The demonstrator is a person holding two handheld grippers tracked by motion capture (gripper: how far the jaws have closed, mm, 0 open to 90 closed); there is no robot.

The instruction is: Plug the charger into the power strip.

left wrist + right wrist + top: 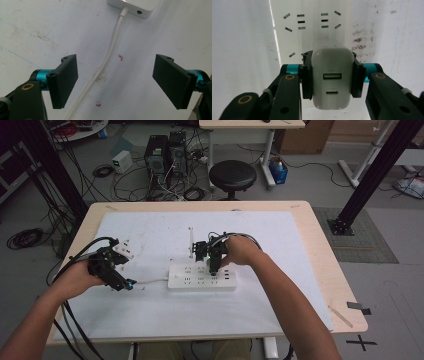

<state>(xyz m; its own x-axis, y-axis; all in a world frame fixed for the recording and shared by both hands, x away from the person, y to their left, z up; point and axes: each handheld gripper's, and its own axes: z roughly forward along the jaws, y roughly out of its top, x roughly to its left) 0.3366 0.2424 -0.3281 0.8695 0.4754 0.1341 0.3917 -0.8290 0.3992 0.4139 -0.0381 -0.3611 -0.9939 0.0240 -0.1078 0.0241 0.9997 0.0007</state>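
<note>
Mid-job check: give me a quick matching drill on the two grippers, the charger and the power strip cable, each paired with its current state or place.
Things:
1. left gripper
2. right gripper
3. white charger
4. power strip cable

States or places:
A. clamped between two jaws, above the power strip
B. lies on the white mat, running between open jaws
C. open, holding nothing
D. shut on the charger

Pairs: 1-C, 2-D, 3-A, 4-B

Charger (331,80) prongs are hidden against the power strip (312,30); the strip's cord (105,62) is cut off at the frame bottom.
</note>
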